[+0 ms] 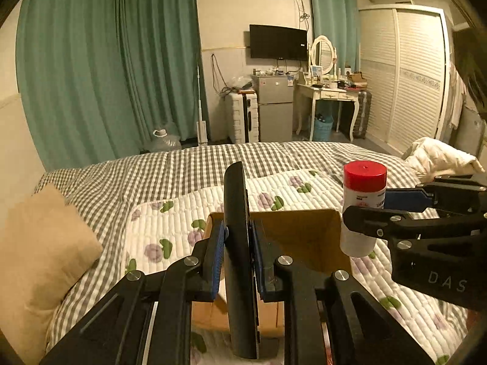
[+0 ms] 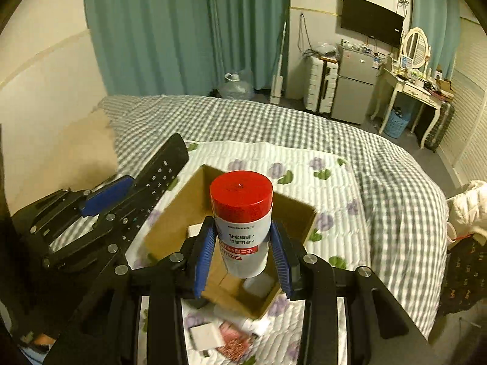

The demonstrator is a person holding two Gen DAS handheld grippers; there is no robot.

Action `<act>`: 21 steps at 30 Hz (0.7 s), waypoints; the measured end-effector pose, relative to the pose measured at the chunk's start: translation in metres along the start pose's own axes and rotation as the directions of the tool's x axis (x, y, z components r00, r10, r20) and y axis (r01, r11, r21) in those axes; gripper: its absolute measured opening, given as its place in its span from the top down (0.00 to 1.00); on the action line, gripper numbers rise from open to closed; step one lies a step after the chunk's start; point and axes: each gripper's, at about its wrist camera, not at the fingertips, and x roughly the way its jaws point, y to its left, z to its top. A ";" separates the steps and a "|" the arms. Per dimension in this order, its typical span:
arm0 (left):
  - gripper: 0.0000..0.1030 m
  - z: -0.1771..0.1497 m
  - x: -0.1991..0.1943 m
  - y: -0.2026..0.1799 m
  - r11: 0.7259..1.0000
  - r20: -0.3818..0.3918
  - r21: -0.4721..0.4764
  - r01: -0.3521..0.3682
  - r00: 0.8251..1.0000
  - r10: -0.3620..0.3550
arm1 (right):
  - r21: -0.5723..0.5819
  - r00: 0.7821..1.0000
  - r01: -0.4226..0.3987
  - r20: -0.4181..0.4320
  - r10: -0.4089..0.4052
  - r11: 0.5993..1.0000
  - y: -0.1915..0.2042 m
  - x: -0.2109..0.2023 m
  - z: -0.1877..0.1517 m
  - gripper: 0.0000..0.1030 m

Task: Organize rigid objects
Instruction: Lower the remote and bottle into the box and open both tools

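My left gripper (image 1: 237, 258) is shut on a black remote control (image 1: 239, 243), held on edge above the open cardboard box (image 1: 304, 231). In the right wrist view the remote (image 2: 158, 179) and the left gripper (image 2: 100, 213) show at the left of the box (image 2: 182, 213). My right gripper (image 2: 243, 258) is shut on a white bottle with a red cap (image 2: 242, 222), held upright over the box. The bottle also shows in the left wrist view (image 1: 363, 200), with the right gripper (image 1: 380, 210) around it.
The box sits on a floral quilted mat (image 1: 170, 231) on a grey checked bed (image 1: 152, 170). A tan pillow (image 1: 39, 243) lies at the left. Small white boxes and a pink packet (image 2: 234, 343) lie below the box. A white garment (image 1: 438, 158) lies at the right.
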 end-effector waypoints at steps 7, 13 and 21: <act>0.83 -0.028 0.060 0.001 0.999 -0.123 -0.044 0.022 0.992 -0.028 | 0.025 0.992 0.039 -0.124 -0.036 0.999 -0.008 0.058 -0.009 0.65; 0.83 -0.061 0.090 -0.004 0.998 -0.189 -0.046 0.036 0.981 -0.044 | 0.034 0.973 0.055 -0.225 -0.046 0.998 -0.013 0.109 -0.037 0.65; 0.83 -0.078 0.102 -0.009 0.997 -0.231 -0.059 0.057 0.970 -0.069 | 0.082 0.964 0.065 -0.261 -0.041 0.995 -0.023 0.129 -0.051 0.65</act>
